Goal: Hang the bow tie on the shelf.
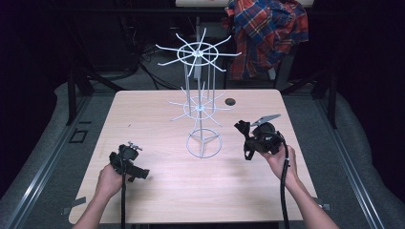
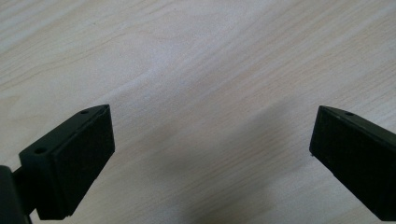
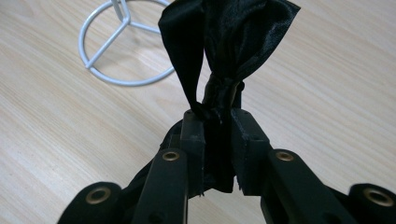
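Note:
A white wire rack [image 1: 199, 102] with two tiers of spokes and a ring base [image 3: 122, 51] stands at the middle of the wooden table [image 1: 157, 191]. To its right, my right gripper [image 1: 245, 136] is shut on a black satin bow [image 3: 229, 42], whose folds rise above the jaws in the right gripper view. The bow [image 1: 242, 128] points toward the rack. My left gripper [image 1: 138, 172] is held low over the table's front left, open, with nothing but bare wood between its pads [image 2: 79, 158].
A plaid shirt [image 1: 267, 33] hangs over a chair behind the table. A small dark hole [image 1: 230, 101] sits in the tabletop near the far edge. Cables lie on the floor at the back.

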`<state>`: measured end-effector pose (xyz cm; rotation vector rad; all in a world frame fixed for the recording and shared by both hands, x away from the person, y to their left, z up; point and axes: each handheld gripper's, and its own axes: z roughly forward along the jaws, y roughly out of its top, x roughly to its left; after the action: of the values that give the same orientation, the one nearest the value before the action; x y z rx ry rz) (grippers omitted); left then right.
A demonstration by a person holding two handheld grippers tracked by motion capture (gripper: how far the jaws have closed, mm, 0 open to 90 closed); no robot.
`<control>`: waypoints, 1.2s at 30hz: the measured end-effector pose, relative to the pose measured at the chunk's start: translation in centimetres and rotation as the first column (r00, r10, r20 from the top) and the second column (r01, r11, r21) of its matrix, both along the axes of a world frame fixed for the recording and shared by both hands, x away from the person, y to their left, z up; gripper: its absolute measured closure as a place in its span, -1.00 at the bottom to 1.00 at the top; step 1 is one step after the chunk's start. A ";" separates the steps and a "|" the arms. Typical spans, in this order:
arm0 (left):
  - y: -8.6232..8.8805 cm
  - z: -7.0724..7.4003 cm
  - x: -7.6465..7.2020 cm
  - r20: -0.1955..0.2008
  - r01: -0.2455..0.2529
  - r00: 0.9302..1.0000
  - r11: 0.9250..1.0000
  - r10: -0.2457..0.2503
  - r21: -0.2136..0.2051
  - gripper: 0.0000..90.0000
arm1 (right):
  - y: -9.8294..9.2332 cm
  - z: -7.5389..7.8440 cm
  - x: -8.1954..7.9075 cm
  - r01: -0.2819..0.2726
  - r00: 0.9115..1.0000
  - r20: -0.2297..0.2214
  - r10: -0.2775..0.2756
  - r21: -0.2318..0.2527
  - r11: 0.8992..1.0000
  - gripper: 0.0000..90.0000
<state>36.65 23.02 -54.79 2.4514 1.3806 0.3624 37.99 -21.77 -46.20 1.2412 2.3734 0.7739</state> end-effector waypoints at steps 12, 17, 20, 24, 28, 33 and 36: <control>0.1 0.0 0.0 0.001 0.000 1.000 1.000 0.000 0.004 -1.00 | 0.6 1.0 0.8 0.001 1.000 0.020 -0.002 0.014 1.000 0.69; 0.0 0.0 0.0 -0.003 0.001 1.000 1.000 -0.001 0.005 -1.00 | 0.9 1.4 0.9 0.000 1.000 0.029 -0.001 0.019 1.000 0.69; 0.1 -0.1 0.0 0.000 0.000 1.000 1.000 0.000 0.006 -1.00 | 1.1 1.6 1.1 0.001 0.999 0.032 -0.002 0.025 1.000 0.69; 0.0 0.0 0.0 -0.003 0.003 1.000 1.000 -0.003 0.005 -1.00 | 1.1 1.8 1.3 0.006 0.999 0.037 -0.007 0.028 1.000 0.69; 0.1 -0.1 -0.1 -0.003 0.000 1.000 1.000 0.000 0.002 -1.00 | 1.1 2.3 1.6 0.010 0.999 0.045 -0.011 0.029 1.000 0.69; 0.1 0.0 -0.1 -0.003 0.000 1.000 1.000 0.000 0.003 -1.00 | 1.1 2.8 1.9 0.017 0.999 0.051 -0.019 0.042 0.999 0.69; 0.1 0.0 -0.1 -0.004 0.002 1.000 1.000 -0.002 0.002 -1.00 | 1.2 3.1 2.0 0.014 0.998 0.056 -0.017 0.042 0.999 0.69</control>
<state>36.55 23.12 -54.81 2.4564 1.3808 0.3587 39.95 -20.60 -43.14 1.2362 2.3108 0.8470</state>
